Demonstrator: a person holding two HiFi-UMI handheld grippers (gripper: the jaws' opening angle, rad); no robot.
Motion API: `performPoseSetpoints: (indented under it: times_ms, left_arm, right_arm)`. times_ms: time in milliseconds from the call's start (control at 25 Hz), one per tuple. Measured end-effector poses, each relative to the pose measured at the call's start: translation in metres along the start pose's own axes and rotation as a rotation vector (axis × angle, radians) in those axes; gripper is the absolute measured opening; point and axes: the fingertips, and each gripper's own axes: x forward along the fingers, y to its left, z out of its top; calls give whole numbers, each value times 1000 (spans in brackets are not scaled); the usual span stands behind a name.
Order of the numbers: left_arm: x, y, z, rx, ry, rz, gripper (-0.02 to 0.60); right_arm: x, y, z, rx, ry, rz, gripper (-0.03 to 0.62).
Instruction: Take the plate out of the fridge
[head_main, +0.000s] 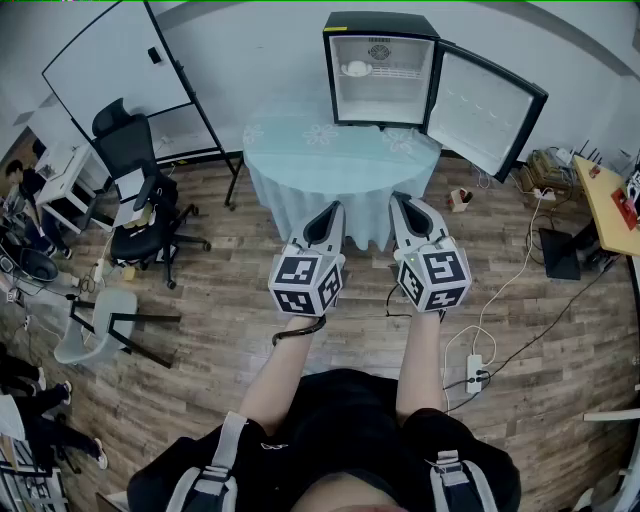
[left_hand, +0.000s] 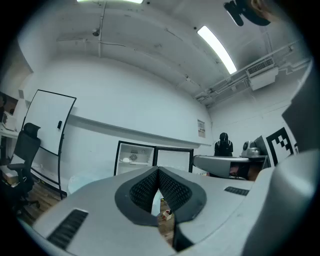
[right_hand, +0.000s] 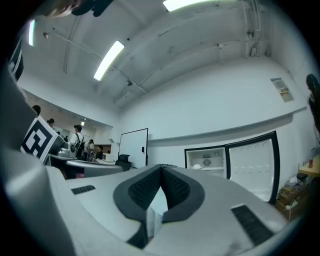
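A small black fridge (head_main: 385, 70) stands on a round table (head_main: 340, 155) with its door (head_main: 485, 110) swung open to the right. A white plate (head_main: 356, 69) lies on its upper shelf at the left; the plate (left_hand: 133, 158) also shows in the left gripper view, and the plate (right_hand: 196, 166) in the right gripper view. My left gripper (head_main: 334, 208) and right gripper (head_main: 399, 200) hover side by side in front of the table, well short of the fridge. Both are shut with nothing between the pads.
A light blue cloth covers the table. A whiteboard (head_main: 120, 70) and a black office chair (head_main: 140, 190) stand to the left. A wooden desk (head_main: 610, 205) and floor cables (head_main: 500, 300) lie to the right. People stand at the far left.
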Motion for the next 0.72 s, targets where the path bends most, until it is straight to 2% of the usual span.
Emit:
performPoseSetpoints:
  times_ms: [240, 480, 720]
  left_arm:
    - [5, -9, 1, 12, 1, -22, -2]
    - [1, 4, -8, 18, 25, 11, 0]
    - [-5, 45, -32, -9, 85, 50, 0]
  right_arm:
    - [9, 4, -1, -2, 4, 37, -2]
    - [26, 13, -8, 51, -12, 87, 0]
    - [62, 37, -34, 90, 16, 126, 0]
